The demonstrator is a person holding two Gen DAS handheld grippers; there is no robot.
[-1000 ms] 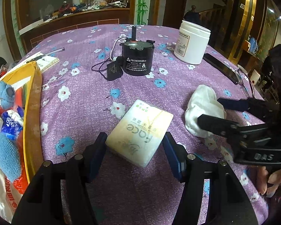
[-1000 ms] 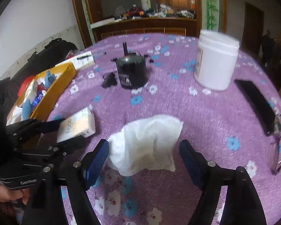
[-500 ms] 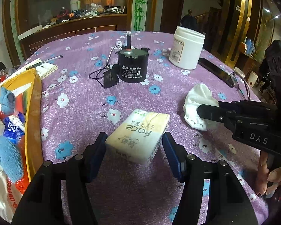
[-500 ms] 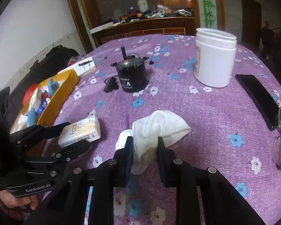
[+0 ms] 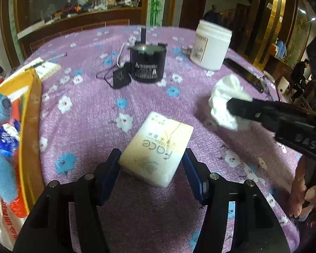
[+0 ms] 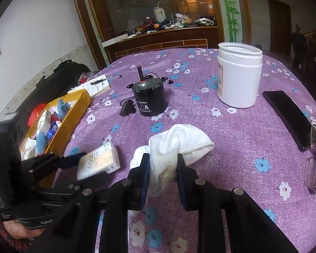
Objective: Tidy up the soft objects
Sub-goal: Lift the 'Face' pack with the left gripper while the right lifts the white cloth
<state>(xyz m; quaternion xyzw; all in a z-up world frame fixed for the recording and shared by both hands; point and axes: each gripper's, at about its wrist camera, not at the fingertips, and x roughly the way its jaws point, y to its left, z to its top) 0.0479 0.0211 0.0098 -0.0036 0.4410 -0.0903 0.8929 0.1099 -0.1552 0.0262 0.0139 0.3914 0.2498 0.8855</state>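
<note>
I have both soft things in hand at once. My right gripper (image 6: 161,168) pinches the white sock (image 6: 177,145) across its middle, jaws pressed into the cloth, its ends drooping to either side. My left gripper (image 5: 150,168) clamps the tissue pack (image 5: 158,147) by its near end, jaws pressed against the 2 long sides. Both things sit above the desk (image 5: 84,116), near its front edge.

To do this step well, I judge I should carry each across to the yellow box (image 5: 29,109) on the left, where blue plush toys (image 5: 1,168) already lie. I would send the pack first, since it is nearer, and keep the sock clear of the black motor (image 6: 150,99).

The right wrist view shows the sock bunched between the pads and the glasses (image 6: 315,158) by the desk's edge, which the left view misses. The left wrist view shows the box's contents up close, and the hand (image 5: 305,187) on the right handle.
</note>
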